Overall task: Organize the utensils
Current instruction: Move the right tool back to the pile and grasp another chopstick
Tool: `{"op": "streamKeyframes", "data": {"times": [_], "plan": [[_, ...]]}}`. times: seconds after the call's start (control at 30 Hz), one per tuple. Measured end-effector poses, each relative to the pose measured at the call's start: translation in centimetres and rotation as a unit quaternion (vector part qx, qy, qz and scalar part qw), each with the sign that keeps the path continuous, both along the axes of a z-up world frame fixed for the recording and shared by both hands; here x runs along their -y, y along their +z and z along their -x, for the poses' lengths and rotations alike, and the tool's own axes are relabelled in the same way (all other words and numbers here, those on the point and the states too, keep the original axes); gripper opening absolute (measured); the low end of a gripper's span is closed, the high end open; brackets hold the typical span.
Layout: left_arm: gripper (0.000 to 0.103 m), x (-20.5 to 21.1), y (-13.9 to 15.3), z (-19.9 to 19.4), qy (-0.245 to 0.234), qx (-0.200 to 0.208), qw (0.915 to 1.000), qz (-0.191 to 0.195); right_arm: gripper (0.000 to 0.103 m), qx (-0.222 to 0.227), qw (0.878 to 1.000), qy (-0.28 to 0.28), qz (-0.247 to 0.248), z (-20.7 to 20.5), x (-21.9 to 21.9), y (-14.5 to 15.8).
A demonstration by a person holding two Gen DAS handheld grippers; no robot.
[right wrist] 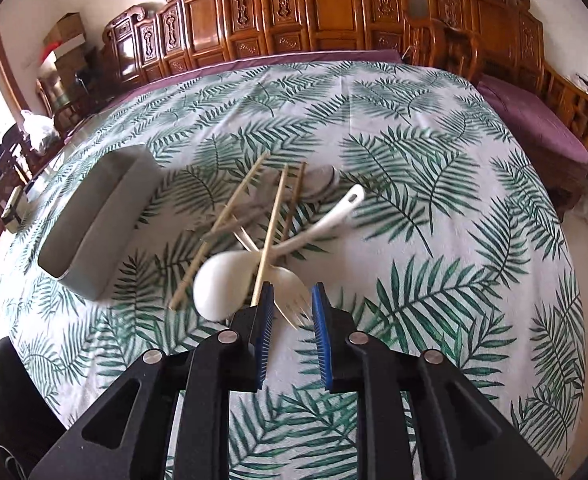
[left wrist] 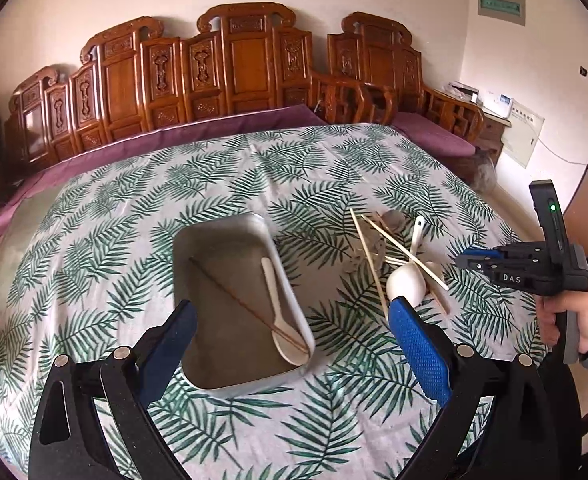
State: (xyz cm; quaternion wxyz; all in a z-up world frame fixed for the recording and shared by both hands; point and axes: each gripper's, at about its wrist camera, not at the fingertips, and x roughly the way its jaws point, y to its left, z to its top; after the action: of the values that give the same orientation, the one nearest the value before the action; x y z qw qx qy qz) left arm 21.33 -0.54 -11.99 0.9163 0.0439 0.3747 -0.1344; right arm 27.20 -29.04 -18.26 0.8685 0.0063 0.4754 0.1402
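A grey metal tray [left wrist: 210,240] sits on the leaf-print tablecloth and holds a white plastic spoon [left wrist: 278,312] and a thin brown chopstick [left wrist: 246,304]. My left gripper [left wrist: 290,320] is open and empty, hovering over the tray's near end. To the right lies a pile: a white ceramic spoon [left wrist: 408,276], several bamboo chopsticks [left wrist: 406,254] and grey metal utensils [left wrist: 390,220]. In the right wrist view the tray [right wrist: 94,216] is at left, the ceramic spoon [right wrist: 222,280] and chopsticks [right wrist: 272,220] ahead. My right gripper [right wrist: 292,304] is open, its fingers on either side of a cream plastic fork's [right wrist: 290,294] tines.
The round table's cloth [left wrist: 214,168] reaches to a carved wooden bench [left wrist: 230,64] with purple cushions behind. My right gripper and the hand holding it show in the left wrist view [left wrist: 466,260] at the right edge. Chairs and boxes [right wrist: 62,40] stand far left.
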Motion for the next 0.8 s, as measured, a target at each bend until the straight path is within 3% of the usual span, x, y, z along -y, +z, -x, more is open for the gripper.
{"op": "streamKeyframes", "data": {"times": [0.27,0.57,0.73,0.8], "plan": [[0.093,2.2,-1.2,-0.4,-0.010,-0.013,0.9999,-0.002,0.022,-0.011,1.000,0.018,0.002,-1.2,-1.7,-1.2],[0.093,3.0,-2.3,-0.6,-0.012,-0.025,0.9996,0.000,0.022,-0.030,0.999,0.015,0.016,-5.7,-4.5,-2.3],[0.093,3.3,-2.7,-0.5,-0.014,-0.029,0.9995,-0.003,0.021,-0.041,0.998,0.019,0.047,-7.7,-5.6,-3.2],[0.093,3.4,-2.8,-0.4,-0.015,-0.030,0.9994,-0.003,0.016,-0.052,0.997,0.023,0.059,-8.2,-5.8,-3.7]]}}
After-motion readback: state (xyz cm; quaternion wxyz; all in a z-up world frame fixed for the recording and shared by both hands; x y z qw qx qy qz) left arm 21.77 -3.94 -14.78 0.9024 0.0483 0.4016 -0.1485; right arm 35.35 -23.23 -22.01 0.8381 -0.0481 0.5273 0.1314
